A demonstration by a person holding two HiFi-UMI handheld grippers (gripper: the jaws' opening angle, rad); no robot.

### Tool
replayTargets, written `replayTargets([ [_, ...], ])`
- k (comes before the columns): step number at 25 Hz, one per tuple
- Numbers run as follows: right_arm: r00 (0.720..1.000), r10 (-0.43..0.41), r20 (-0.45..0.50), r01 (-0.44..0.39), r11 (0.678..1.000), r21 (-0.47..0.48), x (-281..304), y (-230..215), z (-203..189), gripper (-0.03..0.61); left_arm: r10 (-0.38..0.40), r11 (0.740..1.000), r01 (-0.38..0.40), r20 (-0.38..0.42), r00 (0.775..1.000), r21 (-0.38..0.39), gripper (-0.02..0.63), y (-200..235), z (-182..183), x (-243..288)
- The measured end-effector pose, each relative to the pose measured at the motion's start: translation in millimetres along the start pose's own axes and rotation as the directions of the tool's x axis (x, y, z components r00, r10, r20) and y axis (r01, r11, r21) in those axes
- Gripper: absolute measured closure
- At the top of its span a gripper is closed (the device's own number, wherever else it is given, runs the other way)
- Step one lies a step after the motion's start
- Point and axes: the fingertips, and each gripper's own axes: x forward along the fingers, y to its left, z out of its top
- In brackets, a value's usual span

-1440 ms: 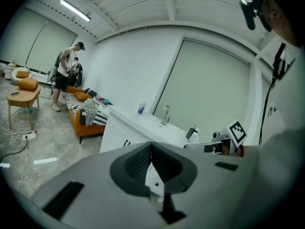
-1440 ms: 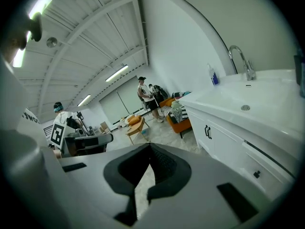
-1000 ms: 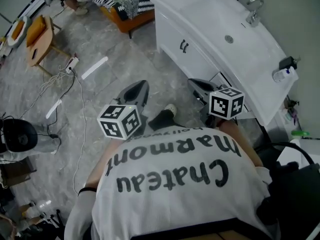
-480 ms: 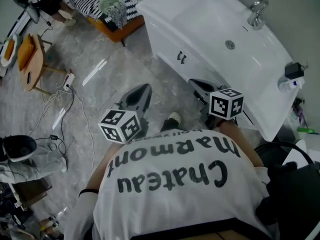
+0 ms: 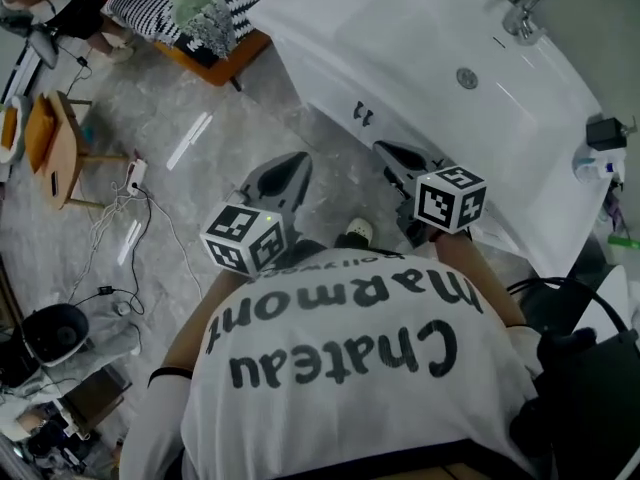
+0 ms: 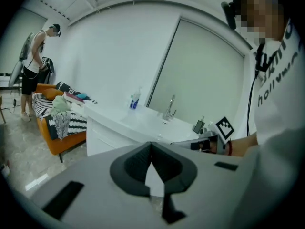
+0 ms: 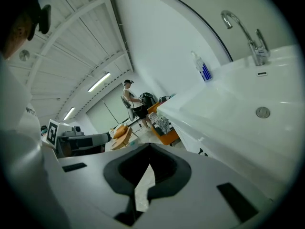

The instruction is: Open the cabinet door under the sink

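You are closing in on the sink (image 5: 420, 38). It is filling more of the head view than a second ago, so the cabinet door (image 5: 325, 86) beneath it, with its dark handles (image 5: 364, 116), is coming within reach. Your left gripper (image 5: 295, 163) and right gripper (image 5: 385, 152) are both staying pressed together, carrying nothing and touching nothing.

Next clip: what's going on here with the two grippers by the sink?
A person faces the white sink cabinet, holding the left gripper and right gripper out in front. Both are shut with nothing between the jaws, and neither touches the cabinet. Its doors look closed, the dark handles untouched: opening has not begun.
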Motion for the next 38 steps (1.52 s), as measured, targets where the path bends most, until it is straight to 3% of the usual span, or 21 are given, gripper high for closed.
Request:
replayTargets([
  [3, 1.0, 0.019, -0.021, -0.02, 0.999, -0.026, 13.1, -0.8, -8.6, 0.571, -0.034, 0.999, 0.034, -0.018, 0.999, 0.036, 0.606, 7.3, -4.3, 18.2],
  [6, 1.0, 0.004, -0.025, -0.005, 1.0, -0.008, 22.6, -12.3, -15.4, 0.571, -0.071, 0.993, 0.079, -0.103, 0.992, 0.083, 0.606, 12.0, -14.8, 35.8],
  [13, 0.994, -0.103, 0.044, 0.099, 0.991, 0.085, 48.6, -40.5, -14.6, 0.571, -0.231, 0.945, 0.283, -0.278, 0.932, 0.164, 0.606, 29.8, -31.9, 80.5],
  [17, 0.971, -0.211, 0.115, 0.191, 0.967, 0.168, 57.7, -55.9, -14.0, 0.571, -0.306, 0.881, 0.412, -0.385, 0.871, 0.232, 0.606, 34.9, -36.5, 110.5],
  [21, 0.927, -0.326, 0.186, 0.289, 0.936, 0.202, 76.3, -78.1, -25.0, 0.571, -0.387, 0.822, 0.526, -0.462, 0.798, 0.219, 0.606, 55.7, -49.1, 140.2],
  [25, 0.884, -0.436, 0.169, 0.377, 0.879, 0.292, 84.6, -100.7, -44.8, 0.571, -0.426, 0.77, 0.604, -0.54, 0.726, 0.203, 0.606, 71.0, -73.0, 160.1],
  [28, 0.855, -0.5, 0.137, 0.434, 0.835, 0.337, 89.7, -113.6, -58.0, 0.571, -0.415, 0.734, 0.64, -0.595, 0.688, 0.228, 0.606, 86.0, -90.7, 170.1],
  [31, 0.831, -0.546, 0.105, 0.482, 0.802, 0.353, 96.1, -125.4, -70.4, 0.571, -0.401, 0.73, 0.647, -0.627, 0.668, 0.222, 0.606, 102.0, -107.1, 182.3],
  [34, 0.829, -0.554, 0.078, 0.494, 0.79, 0.363, 107.9, -141.7, -83.3, 0.569, -0.409, 0.751, 0.631, -0.613, 0.676, 0.194, 0.606, 111.3, -122.2, 204.5],
  [38, 0.841, -0.533, 0.091, 0.464, 0.797, 0.387, 131.5, -167.5, -99.6, 0.56, -0.4, 0.776, 0.609, -0.615, 0.679, 0.167, 0.603, 128.7, -152.3, 236.0],
])
